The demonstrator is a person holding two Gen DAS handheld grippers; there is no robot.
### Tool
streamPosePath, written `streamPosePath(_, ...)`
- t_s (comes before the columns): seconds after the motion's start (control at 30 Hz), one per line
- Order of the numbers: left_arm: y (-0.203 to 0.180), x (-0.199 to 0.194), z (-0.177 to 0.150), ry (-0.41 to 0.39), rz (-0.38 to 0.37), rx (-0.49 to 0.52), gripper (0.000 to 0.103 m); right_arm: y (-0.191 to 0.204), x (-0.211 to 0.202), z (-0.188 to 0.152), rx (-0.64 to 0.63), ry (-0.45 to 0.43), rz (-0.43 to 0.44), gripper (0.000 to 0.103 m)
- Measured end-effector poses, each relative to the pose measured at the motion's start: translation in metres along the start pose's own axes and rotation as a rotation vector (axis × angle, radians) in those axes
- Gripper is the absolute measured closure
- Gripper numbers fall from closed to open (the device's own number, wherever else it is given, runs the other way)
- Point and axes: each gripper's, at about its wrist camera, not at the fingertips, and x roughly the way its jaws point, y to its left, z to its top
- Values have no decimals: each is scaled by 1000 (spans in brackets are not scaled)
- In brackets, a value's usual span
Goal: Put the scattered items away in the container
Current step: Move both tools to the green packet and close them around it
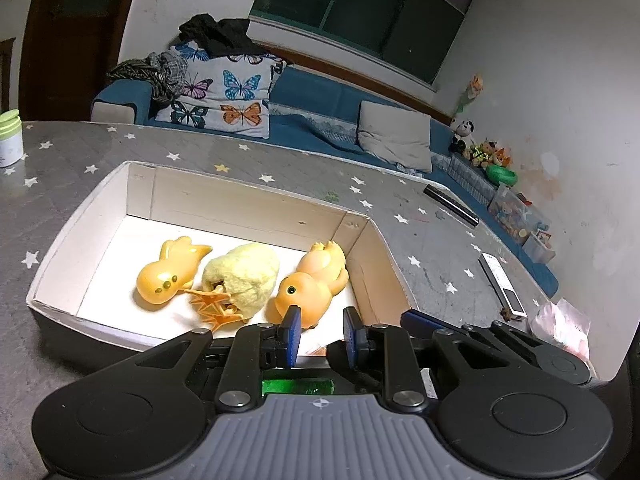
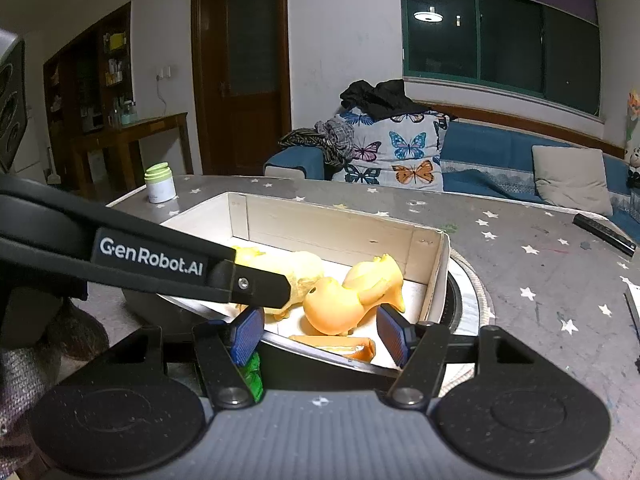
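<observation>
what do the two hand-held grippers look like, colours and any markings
Both are alike: the left hand-held gripper and right hand-held gripper have ribbed blue pads on black linkage arms, round black pivot discs and a grey ribbed body with a crosshair mark. White GenRobot.AI lettering runs along the left one's side.

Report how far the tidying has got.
Done: two orange ducks and a plush chick lie in the box. In hand: nothing; left gripper and right gripper are open. Left: remotes and a jar remain on the table.
</observation>
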Motion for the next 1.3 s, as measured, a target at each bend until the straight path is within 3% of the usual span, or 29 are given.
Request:
streamPosePath(0.5,19,-43,-19,-54,29,-49,76,14,-36,-9,-32,-51,20,31)
streamPosePath(1.07,30,-29,-40,39,36,-86,74,36,-14,-35,-55,80,98,33)
streamPosePath(1.3,28,-21,-41,61,22,-79,74,36,-4,-38,-48,102,110,40)
